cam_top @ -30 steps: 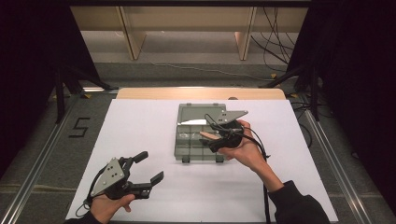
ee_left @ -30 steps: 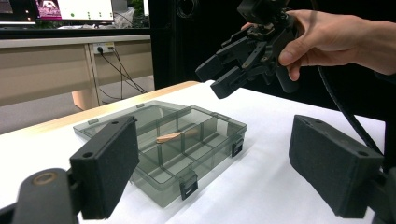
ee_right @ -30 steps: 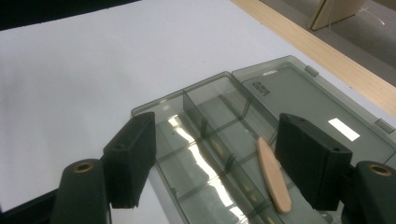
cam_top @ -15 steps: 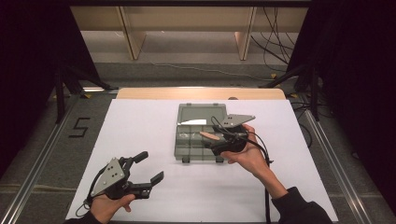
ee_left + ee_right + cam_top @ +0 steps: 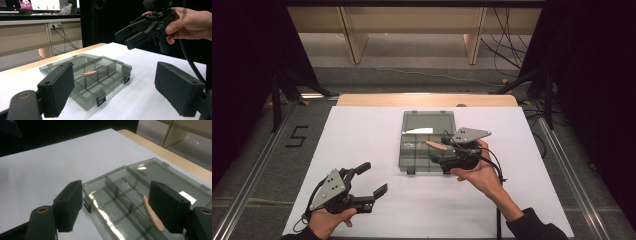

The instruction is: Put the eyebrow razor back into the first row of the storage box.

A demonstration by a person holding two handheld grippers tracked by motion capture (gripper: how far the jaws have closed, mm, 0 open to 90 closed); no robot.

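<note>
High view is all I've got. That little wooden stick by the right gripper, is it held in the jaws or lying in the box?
Observer: The left gripper view shows the stick lying inside the open box, across a divider.
Operator: So the right gripper has nothing in it?
Observer: Correct. From the side, the right gripper is held up in the air, clear of the box, with its jaws open and empty.
</note>
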